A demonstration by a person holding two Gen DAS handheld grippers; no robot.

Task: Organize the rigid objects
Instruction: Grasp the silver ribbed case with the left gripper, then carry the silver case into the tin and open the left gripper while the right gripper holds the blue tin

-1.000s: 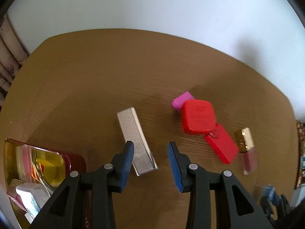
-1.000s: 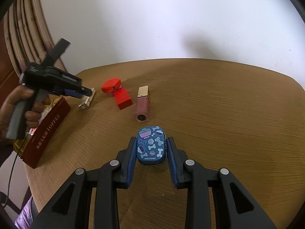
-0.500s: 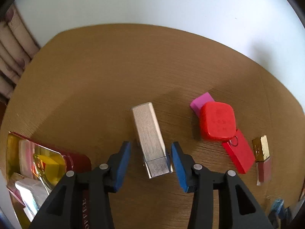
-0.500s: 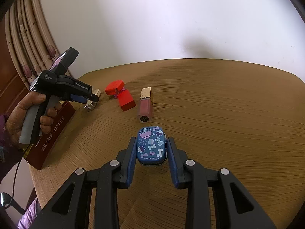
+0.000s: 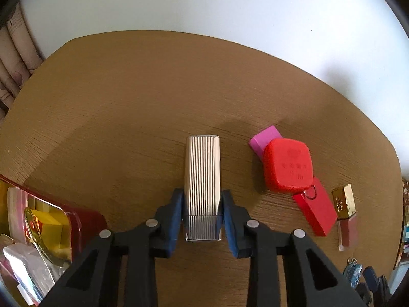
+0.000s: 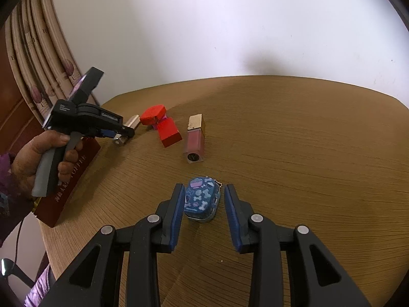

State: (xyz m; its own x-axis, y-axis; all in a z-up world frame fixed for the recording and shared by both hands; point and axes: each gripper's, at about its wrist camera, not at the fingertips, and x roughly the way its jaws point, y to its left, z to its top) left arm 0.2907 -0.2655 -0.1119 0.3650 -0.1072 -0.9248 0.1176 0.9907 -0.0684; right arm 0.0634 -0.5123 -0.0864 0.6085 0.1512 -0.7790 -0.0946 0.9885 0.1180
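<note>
Two words read clearly: "TOFFEE" down the side of the red tin (image 6: 69, 179) at the table's (image 6: 294, 140) left edge, and tiny lettering on my left gripper's (image 5: 202, 204) body that I cannot make out. Brown wood-grain table, white wall behind. My left jaws have just been closing and now press both sides of the ribbed silver case (image 5: 202, 179), pointing steeply down. My right gripper (image 6: 204, 199) stands slightly apart around the blue patterned tin (image 6: 202, 199); its left pad touches, the right pad shows a gap.
</note>
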